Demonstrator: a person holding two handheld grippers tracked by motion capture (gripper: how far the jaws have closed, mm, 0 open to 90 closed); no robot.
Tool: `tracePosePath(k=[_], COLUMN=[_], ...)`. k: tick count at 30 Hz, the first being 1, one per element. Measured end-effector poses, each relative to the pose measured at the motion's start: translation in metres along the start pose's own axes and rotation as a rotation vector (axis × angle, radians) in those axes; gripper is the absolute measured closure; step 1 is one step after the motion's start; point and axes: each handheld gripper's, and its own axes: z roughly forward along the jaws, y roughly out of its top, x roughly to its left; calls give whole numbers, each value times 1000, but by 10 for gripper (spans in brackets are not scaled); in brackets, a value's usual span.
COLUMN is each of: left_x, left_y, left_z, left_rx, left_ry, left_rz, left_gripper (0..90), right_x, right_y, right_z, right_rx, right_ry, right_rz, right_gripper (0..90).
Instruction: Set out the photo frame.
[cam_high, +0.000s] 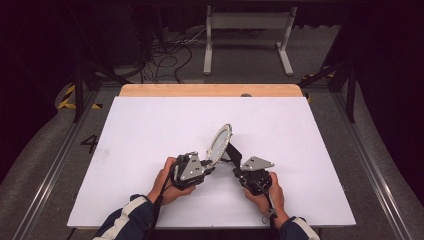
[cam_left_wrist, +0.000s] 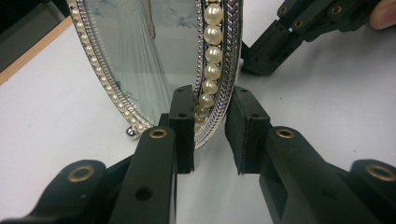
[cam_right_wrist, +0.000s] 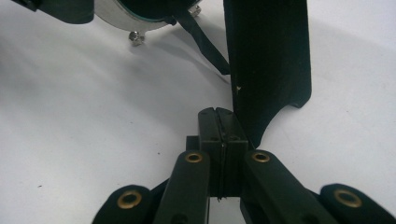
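Left gripper (cam_left_wrist: 210, 135) clamps the pearl-rimmed oval picture frame (cam_left_wrist: 154, 60) by its edge — right gripper (cam_right_wrist: 220, 135), jaws fully together, holds nothing beside the black easel stand (cam_right_wrist: 268, 60).

We look down on a white table (cam_high: 150, 125) whose far edge is a bare wooden strip (cam_high: 210, 90). Beyond it, at the top middle of the frame, a white metal stand (cam_high: 247, 37) rests on grey carpeted floor (cam_high: 320, 60), with loose black cables (cam_high: 167, 57) to its left. Yellow-and-black tape (cam_high: 67, 97) marks the floor at upper left. The room behind is dark; metal rails (cam_high: 45, 180) run along both sides.
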Motion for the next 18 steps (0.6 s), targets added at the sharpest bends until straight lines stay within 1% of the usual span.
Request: tracePosePath(k=[2,3,5,8,10,12,18], left_x=[-1,-1,-1,-4,-5,-5,-5], left_y=[0,1,1,4,5,5,5], left_z=[0,0,1,2,2,3,3], left_rx=[2,2,-4,-4,0,-4,-3], left_ry=[3,2,0,-4,-5,-7,-11], left_rz=[-7,-1,-5,2,17,11,14], left_gripper=[733,733,733,732,731,730,730], right_x=[0,0,0,-2,-3,-4,-5], right_y=[0,0,0,-1,-2,-2,-2], right_z=[0,1,0,0,0,0,0], right_rx=[-2,-2,-2,-6,-5,-5,-3], right_ry=[1,1,-1,1,1,0,-2], right_rz=[4,5,5,8,9,10,11], right_gripper=[900,900,900,900,900,900,900])
